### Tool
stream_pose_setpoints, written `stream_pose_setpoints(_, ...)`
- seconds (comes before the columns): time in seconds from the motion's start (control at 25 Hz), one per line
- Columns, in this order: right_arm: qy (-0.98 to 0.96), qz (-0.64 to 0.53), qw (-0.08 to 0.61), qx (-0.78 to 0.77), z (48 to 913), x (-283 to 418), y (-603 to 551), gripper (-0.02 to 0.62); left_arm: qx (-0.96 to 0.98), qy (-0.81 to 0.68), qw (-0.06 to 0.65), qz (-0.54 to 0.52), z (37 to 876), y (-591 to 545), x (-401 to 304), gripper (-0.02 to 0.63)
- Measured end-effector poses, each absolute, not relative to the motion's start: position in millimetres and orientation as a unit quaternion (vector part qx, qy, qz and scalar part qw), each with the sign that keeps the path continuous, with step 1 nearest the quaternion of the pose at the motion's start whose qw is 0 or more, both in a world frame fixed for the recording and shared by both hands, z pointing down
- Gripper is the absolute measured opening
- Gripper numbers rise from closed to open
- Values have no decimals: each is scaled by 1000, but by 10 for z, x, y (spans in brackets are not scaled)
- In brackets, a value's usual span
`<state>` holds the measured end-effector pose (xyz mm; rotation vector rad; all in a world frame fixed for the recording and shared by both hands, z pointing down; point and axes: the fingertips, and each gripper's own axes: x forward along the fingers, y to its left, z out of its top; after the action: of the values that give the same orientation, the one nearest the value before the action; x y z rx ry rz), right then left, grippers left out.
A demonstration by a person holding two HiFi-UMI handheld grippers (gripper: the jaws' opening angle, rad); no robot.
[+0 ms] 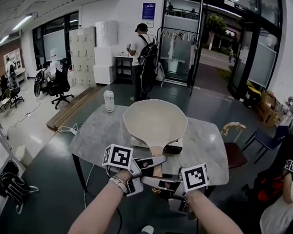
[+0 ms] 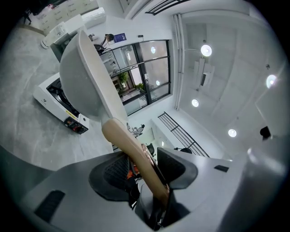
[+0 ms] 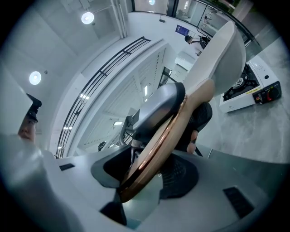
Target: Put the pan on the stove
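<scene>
- Marble table (image 1: 92, 131): the portable gas stove (image 1: 173, 148) sits on it, burner bare.
- Pan (image 1: 155, 120): you hold it tilted in the air just above the stove, not seated, so roughly halfway.
- Left gripper (image 2: 142, 170) and right gripper (image 3: 149, 167): both clenched on the pan's wooden handle (image 2: 131, 147).
- Left to do: level, lower onto burner, let go.

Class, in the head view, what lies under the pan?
A white portable stove on the marble table; only its near edge shows. The pan covers its burner in that view.
</scene>
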<state>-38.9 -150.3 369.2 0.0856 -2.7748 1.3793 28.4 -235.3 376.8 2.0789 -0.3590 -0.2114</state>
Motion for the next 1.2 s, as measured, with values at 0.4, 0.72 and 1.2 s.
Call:
stream_pose_setpoints(0.4, -888, 458, 16, 26, 3825, -303, -2272, 197, 846, -153, 503, -90, 3941, -3118, 355, 202)
stream_pose_setpoints(0.72, -883, 469, 19, 25, 3887, -272, -2629, 198, 839, -156, 514, -89, 4027, -3476, 379, 202)
stream_pose_setpoints(1.2, -876, 480, 21, 43, 4092, -241, -2916, 198, 831, -150, 528, -91, 4225, -3730, 403, 204)
